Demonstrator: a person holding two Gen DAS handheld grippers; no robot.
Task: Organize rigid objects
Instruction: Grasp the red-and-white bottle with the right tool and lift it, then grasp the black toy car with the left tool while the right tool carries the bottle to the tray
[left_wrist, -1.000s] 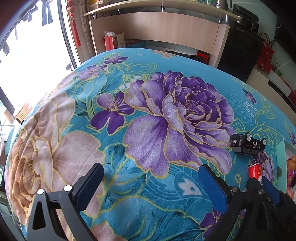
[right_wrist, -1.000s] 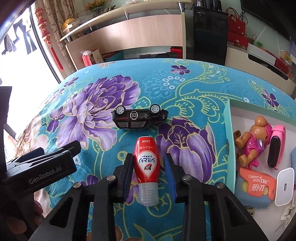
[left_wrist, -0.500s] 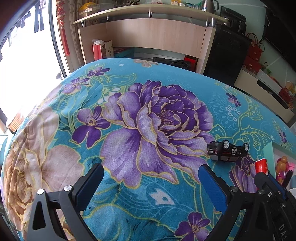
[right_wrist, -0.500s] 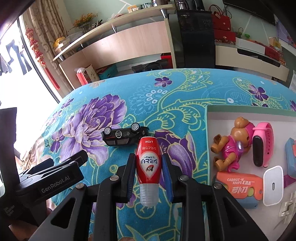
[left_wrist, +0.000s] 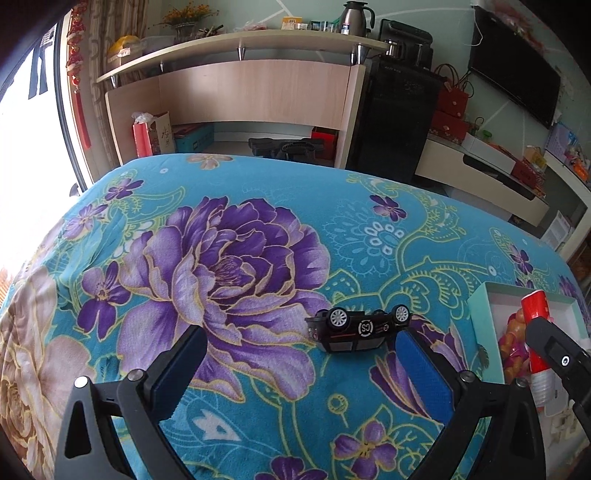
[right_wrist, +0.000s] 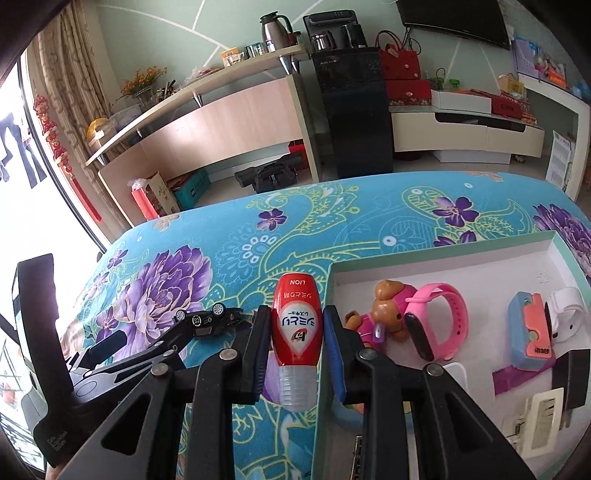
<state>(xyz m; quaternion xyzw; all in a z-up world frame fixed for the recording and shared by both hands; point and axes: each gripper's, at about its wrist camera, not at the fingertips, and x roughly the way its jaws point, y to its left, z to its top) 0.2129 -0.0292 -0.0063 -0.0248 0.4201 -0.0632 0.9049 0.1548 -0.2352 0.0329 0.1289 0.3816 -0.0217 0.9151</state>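
My right gripper (right_wrist: 297, 325) is shut on a red bottle (right_wrist: 295, 325) with a clear cap and holds it in the air over the near left edge of a white-lined box (right_wrist: 443, 254). The bottle also shows in the left wrist view (left_wrist: 535, 328). A black toy car (left_wrist: 358, 328) lies upside down on the floral blanket. My left gripper (left_wrist: 299, 347) is open and empty, with the car just ahead of its right finger (left_wrist: 421, 373). The car shows small in the right wrist view (right_wrist: 207, 319).
The box holds a toy dog (right_wrist: 380, 314), a pink watch (right_wrist: 436, 321), a blue-and-orange knife case (right_wrist: 530, 334), a white charger and other small things. The teal blanket (left_wrist: 221, 258) covers the surface. A wooden desk (left_wrist: 251, 92) stands beyond.
My right gripper carried the bottle up and to the right, from above the blanket to the box's edge. My left gripper moved right and forward, toward the toy car.
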